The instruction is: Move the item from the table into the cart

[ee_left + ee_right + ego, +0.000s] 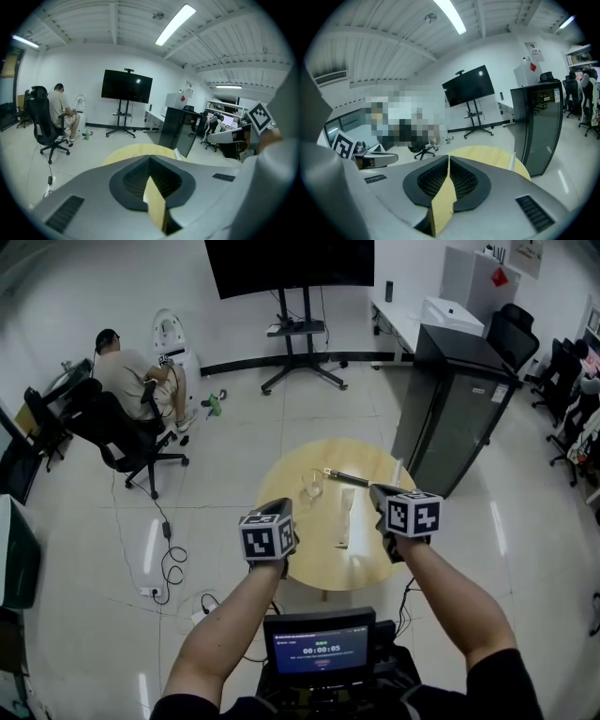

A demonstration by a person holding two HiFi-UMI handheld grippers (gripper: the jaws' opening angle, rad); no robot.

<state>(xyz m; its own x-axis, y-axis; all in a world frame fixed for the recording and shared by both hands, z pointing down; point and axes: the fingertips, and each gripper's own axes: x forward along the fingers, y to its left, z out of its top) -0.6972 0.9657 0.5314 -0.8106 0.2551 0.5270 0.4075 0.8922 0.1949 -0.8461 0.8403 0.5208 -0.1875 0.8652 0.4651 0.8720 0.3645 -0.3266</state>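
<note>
table (pixel 323 563): pale wood, smooth | floor (pixel 225 456): glossy tile | cup (pixel 312 486): clear glass

The head camera is looking steeply down on the round table (pixel 291 474) from above its near side. Both gripper views are looking across it from low on that side, sharing the table's far edge and the television (pixel 127 86) beyond.

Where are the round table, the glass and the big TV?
round table (pixel 323 563): head view, bare wooden top near its front edge.
glass (pixel 312 486): head view, middle of its clear body.
big TV (pixel 289 263): head view, middle of the dark screen.
</note>
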